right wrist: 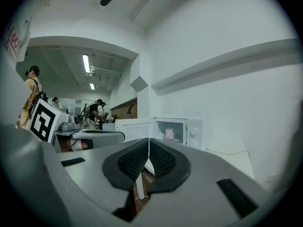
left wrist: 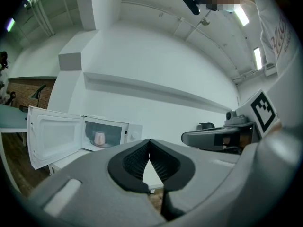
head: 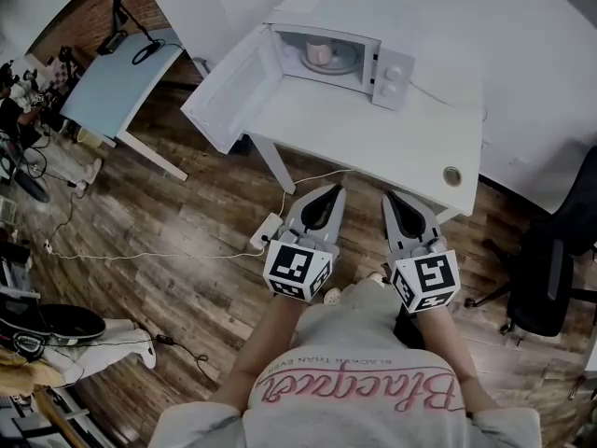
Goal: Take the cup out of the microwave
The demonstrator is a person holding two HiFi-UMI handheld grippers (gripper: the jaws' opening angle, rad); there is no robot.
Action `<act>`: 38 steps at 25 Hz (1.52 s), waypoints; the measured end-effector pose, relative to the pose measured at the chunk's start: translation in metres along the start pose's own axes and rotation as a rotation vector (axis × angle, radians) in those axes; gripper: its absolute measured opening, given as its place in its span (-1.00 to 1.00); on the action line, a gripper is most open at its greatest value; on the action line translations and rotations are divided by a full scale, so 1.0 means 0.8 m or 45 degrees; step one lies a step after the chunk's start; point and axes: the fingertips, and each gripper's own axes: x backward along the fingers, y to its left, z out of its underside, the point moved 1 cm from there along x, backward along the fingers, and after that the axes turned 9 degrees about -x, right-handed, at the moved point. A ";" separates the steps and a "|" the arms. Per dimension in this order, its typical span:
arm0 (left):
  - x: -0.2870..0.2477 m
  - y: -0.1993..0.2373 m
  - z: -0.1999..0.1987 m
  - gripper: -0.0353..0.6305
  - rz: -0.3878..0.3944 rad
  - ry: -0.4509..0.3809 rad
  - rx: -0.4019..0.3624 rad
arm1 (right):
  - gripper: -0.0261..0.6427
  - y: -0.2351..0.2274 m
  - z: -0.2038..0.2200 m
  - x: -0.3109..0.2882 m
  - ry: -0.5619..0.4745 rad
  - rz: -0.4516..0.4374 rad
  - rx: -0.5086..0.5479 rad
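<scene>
While the microwave (head: pixel 392 75) stands at the back left corner of the table (head: pixel 373 143) with its door (head: pixel 229 96) swung wide, the cup (head: pixel 318 53) sits inside on the turntable (head: pixel 343 62). Short of the front edge hang the left gripper (head: pixel 328 191) and the right gripper (head: pixel 391 197), each with its 2 jaws closed together on nothing.

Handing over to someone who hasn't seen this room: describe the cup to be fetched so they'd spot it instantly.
Find the white table; at its back sits a white microwave with its door swung wide open. Inside, on the glass turntable, stands a small pale pink cup, the only thing in the cavity.
</scene>
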 end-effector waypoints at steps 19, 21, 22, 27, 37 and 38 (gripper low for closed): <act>-0.078 0.011 -0.013 -0.88 -0.035 0.022 -0.037 | -0.88 -0.060 -0.025 -0.046 -0.006 -0.090 -0.004; -0.087 0.011 -0.012 -0.88 -0.041 0.033 -0.063 | -0.88 -0.067 -0.027 -0.051 -0.011 -0.103 -0.009; -0.091 0.010 -0.012 -0.88 -0.043 0.038 -0.073 | -0.88 -0.070 -0.028 -0.053 -0.014 -0.108 -0.012; -0.111 0.010 -0.013 -0.88 -0.062 0.040 -0.081 | -0.88 -0.090 -0.029 -0.061 -0.014 -0.124 -0.015; -0.134 0.012 -0.007 -0.88 -0.131 0.042 -0.064 | -0.88 -0.119 -0.032 -0.072 -0.020 -0.165 -0.021; -0.135 0.013 -0.006 -0.88 -0.139 0.045 -0.063 | -0.88 -0.120 -0.031 -0.073 -0.022 -0.175 -0.029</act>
